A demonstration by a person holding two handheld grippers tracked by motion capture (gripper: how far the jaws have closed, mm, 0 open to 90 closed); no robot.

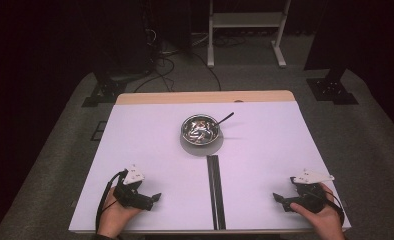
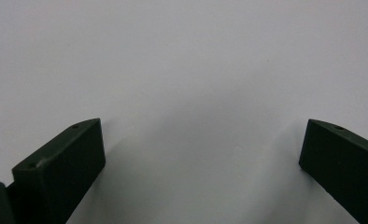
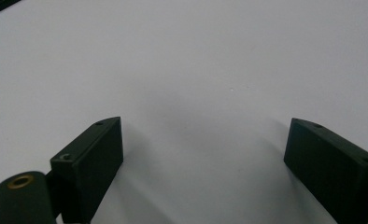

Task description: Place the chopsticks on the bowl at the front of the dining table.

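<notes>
Both grippers, the left gripper (image 1: 152, 198) and the right gripper (image 1: 279, 199), rest near the table's (image 1: 150, 135) front edge with jaws spread on nothing, well apart from the metal bowl (image 1: 201, 130) with a spoon (image 1: 225, 118) at the middle.

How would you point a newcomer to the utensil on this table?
Start at the white table and follow the black strip up its middle to the shiny metal bowl. The utensil's dark handle sticks out over the bowl's far right rim, the one thin dark rod there.
</notes>
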